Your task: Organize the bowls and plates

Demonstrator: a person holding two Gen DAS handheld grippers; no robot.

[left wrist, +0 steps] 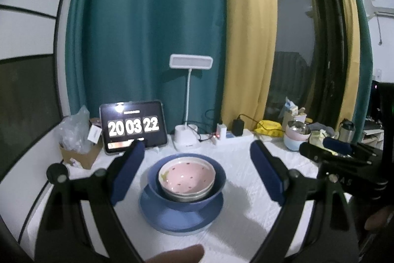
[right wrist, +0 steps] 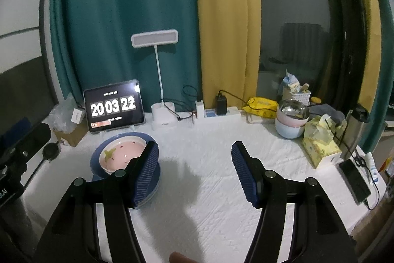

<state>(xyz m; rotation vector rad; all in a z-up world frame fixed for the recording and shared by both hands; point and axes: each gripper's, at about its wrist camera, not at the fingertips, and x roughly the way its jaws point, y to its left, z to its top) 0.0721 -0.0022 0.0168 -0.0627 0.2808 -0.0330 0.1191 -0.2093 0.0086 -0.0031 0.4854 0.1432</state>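
A stack stands on the white tablecloth (left wrist: 246, 213). A pink dotted bowl (left wrist: 187, 174) sits on a pale bowl inside a blue bowl (left wrist: 216, 186), which rests on a blue plate (left wrist: 179, 216). My left gripper (left wrist: 197, 147) hovers above and in front of the stack, jaws wide open, with nothing between the pads. In the right wrist view the pink bowl (right wrist: 120, 150), blue bowl (right wrist: 97, 160) and plate (right wrist: 154, 189) lie at the left, partly behind my left finger. My right gripper (right wrist: 194, 148) is open over bare cloth to the right of the stack, holding nothing.
Along the back edge stand a tablet clock (right wrist: 113, 106), a desk lamp (right wrist: 162, 118) and a power strip (right wrist: 221, 112). At the right are stacked pastel bowls (right wrist: 291, 122), a tissue box (right wrist: 320, 144), a flask (right wrist: 355, 130) and a phone (right wrist: 354, 181). A cardboard box (left wrist: 81, 152) sits at the left.
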